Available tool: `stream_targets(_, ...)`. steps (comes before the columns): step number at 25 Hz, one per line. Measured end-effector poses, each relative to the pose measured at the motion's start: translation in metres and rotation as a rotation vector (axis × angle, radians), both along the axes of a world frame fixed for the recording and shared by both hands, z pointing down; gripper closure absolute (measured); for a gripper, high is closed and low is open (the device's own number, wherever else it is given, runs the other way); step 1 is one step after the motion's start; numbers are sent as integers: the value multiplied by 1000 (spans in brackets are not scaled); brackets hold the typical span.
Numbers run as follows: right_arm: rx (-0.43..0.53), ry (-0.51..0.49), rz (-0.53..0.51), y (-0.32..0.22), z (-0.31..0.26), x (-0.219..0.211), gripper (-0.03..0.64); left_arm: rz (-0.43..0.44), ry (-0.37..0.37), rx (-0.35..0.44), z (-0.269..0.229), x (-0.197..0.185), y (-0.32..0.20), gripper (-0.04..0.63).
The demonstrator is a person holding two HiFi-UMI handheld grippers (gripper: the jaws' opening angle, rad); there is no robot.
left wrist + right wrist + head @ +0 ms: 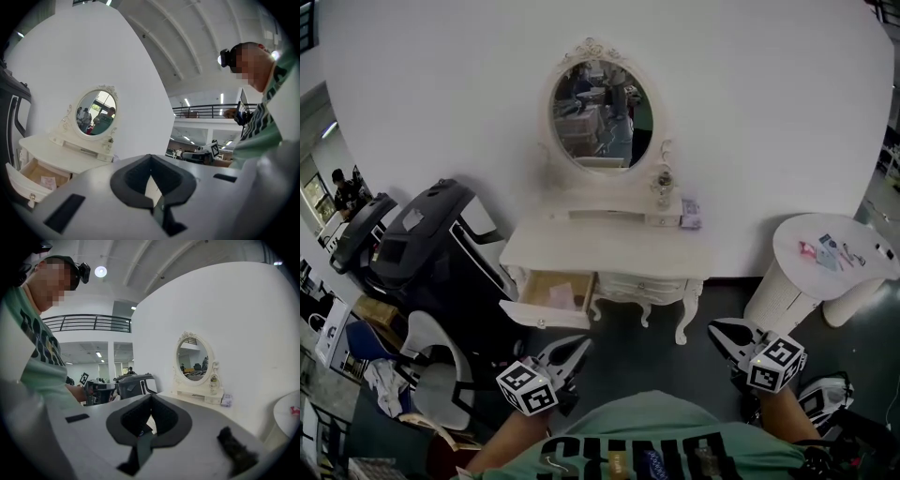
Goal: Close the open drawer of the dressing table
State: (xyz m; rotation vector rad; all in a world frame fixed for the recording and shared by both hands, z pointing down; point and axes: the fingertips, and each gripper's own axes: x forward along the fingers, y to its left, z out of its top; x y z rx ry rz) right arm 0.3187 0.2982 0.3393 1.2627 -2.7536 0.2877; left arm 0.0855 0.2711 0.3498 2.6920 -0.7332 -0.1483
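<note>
Drawer (pixel 546 302) open near left hand-held gripper (pixel 579 345); right hand-held gripper (pixel 719 330) farther off; both closed, empty.

bright, even light from ceiling lamps (pixel 100 271), soft shadows, fisheye bending and dark vignetting at the edges

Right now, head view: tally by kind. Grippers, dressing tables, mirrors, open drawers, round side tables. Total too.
grippers: 2, left gripper and right gripper
dressing table: 1
oval mirror: 1
open drawer: 1
round side table: 1
Total: 6
</note>
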Motion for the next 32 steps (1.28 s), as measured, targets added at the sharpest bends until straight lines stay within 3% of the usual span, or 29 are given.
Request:
stream_targets(8, -2, 26, 100, -49, -1, -9, 604, 110, 28, 6, 7, -1, -69, 586)
stream_targets(16, 24, 54, 222, -123, -23, -50, 606, 234, 40, 67, -16, -35, -171, 586)
stream_targets(20, 11, 67, 236, -160, -21, -78, 606, 264, 49, 58, -14, -55, -212, 586)
stream_targets(26, -17, 80, 240, -211, -15, -105, 604, 283, 57, 35, -3, -78, -260, 586)
stream_targets(32, -39, 83, 184, -253, -8, -112, 606, 225, 58, 2, 9, -91, -290, 586)
